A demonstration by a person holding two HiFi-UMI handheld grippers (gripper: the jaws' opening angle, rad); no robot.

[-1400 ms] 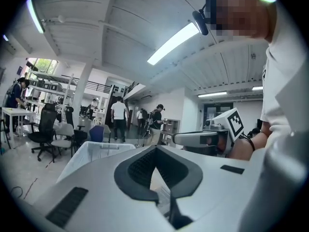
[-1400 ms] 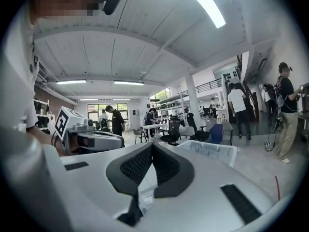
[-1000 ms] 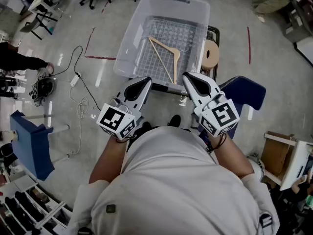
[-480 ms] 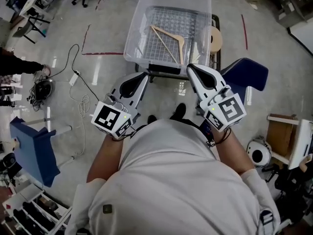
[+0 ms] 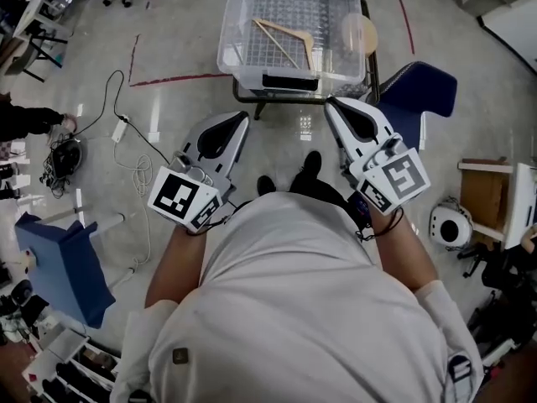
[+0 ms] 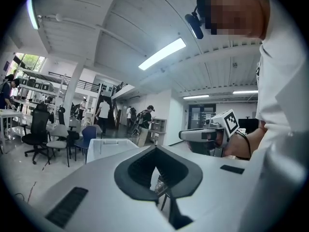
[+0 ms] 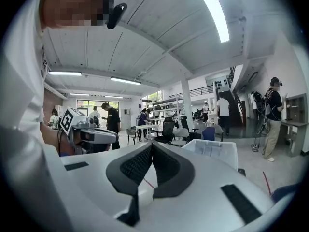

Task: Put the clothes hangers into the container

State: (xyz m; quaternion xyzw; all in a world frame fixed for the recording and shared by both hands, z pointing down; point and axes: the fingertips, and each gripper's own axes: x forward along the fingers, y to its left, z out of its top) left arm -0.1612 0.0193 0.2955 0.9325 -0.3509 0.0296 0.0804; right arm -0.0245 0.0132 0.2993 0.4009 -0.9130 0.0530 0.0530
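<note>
Clear plastic bin (image 5: 237, 44) ahead of me on the floor side, well apart from both tools. My left gripper (image 5: 242, 117) and right gripper (image 5: 333, 103) sit side by side, each with its jaws pressed together on nothing. One wooden hanger (image 5: 285, 40) lies inside the bin.

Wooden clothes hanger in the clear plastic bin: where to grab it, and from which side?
Probably mid-length on one straight arm of the wooden clothes hanger, from above: it lies flat on the floor of the clear plastic bin, whose tall walls block a sideways approach. Close across the thin arm.
</note>
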